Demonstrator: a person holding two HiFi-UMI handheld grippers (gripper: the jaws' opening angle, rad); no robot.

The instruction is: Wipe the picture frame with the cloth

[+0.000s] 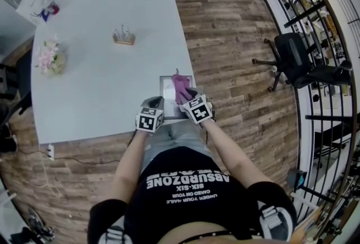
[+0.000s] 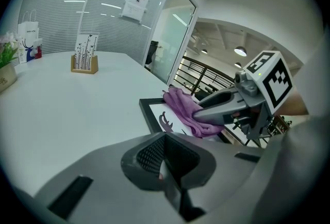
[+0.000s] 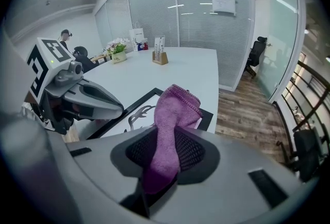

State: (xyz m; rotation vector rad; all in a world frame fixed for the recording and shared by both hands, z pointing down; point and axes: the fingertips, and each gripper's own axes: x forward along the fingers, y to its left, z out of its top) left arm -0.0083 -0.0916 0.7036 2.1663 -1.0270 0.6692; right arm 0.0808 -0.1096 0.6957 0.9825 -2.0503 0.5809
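Stock as I read it from my station:

1. White table (image 1: 95, 85), on a wood floor.
2. Black office chair (image 1: 295, 60), well apart to the right.
3. Picture frame (image 1: 167, 88), black border and pale print, lying flat at the table's near edge.
4. Right gripper (image 3: 161, 166), fingers pinched on the purple cloth (image 1: 181, 90). The cloth's free end is draped over the frame's face.
5. Left gripper (image 2: 167, 163), just beside the right one at the frame's near left. Its fingers are pressed together with nothing between them.
6. White shopping bag (image 1: 31, 4), at the far left corner.
7. Potted flowers (image 1: 49, 58), near the left edge.
8. Wooden card holder (image 1: 124, 36), near the table's far middle.
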